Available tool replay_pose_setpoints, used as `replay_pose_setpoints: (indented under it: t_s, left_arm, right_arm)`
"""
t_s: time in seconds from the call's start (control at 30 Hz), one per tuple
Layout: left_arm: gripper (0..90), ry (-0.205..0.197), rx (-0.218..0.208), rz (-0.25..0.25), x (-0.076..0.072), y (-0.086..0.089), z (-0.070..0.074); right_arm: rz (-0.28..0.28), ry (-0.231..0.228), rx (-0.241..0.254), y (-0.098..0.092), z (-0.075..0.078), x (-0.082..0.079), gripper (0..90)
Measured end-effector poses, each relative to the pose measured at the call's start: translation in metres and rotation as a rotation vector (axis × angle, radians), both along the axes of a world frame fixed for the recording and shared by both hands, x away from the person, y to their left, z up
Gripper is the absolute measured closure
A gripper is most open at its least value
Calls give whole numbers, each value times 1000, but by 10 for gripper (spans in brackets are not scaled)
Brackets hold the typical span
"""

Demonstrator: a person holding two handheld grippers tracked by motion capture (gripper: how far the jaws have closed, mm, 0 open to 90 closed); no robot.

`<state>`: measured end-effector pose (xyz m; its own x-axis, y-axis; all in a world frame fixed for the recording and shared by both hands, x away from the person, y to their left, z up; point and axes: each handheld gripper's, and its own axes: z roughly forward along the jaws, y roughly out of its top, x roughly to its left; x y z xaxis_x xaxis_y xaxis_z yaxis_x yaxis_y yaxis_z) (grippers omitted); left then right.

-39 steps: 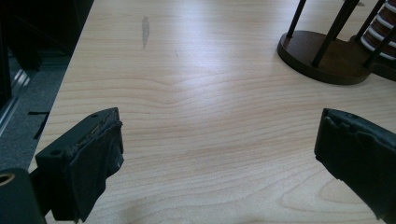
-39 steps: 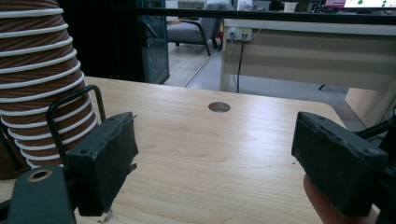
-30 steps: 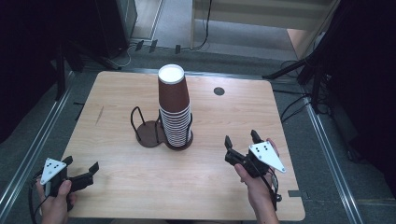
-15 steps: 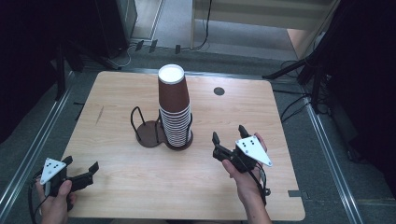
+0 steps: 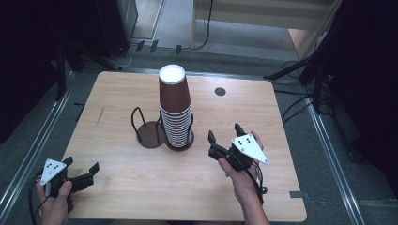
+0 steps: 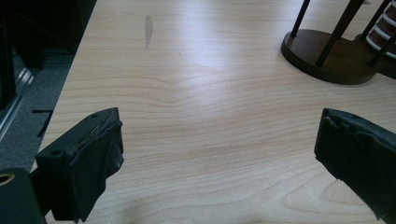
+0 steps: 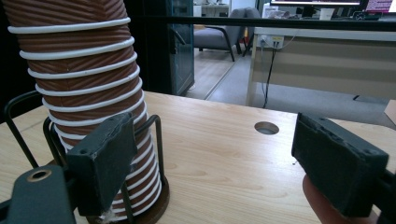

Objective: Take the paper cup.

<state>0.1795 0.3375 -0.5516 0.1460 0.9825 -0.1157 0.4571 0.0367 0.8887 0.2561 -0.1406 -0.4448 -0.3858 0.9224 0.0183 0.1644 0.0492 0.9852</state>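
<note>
Right hand-held gripper open beside holder's cup stack

In the right tool view, the stack of cups runs off the top and left edges, so its top is unseen. That tool's left jaw covers the lowest rims and part of the rack's base, and its right jaw is clipped at the right edge. A fingertip is cut off at the bottom right. In the left tool view, the rack is cut by the top edge and the right jaw by the lower right corner. In the high view, the left hand and right forearm leave the bottom edge, and the stack hides the rack's right ring. The upper corners beyond the surface are too dark to read.
</note>
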Motion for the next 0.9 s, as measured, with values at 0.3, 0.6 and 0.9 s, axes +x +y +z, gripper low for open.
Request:
replay_pose_setpoints:
  t_s: [0.3, 0.6, 0.9]
  left_arm:
    - [17, -1, 0, 2, 0, -1, 0]
    - [17, -1, 2, -1, 0, -1, 0]
    - [17, 2, 9, -8, 0, -1, 0]
  right_arm:
    - [21, 4, 14, 7, 5, 2, 137]
    - [41, 9, 29, 16, 6, 3, 137]
    - [60, 6, 45, 28, 10, 5, 137]
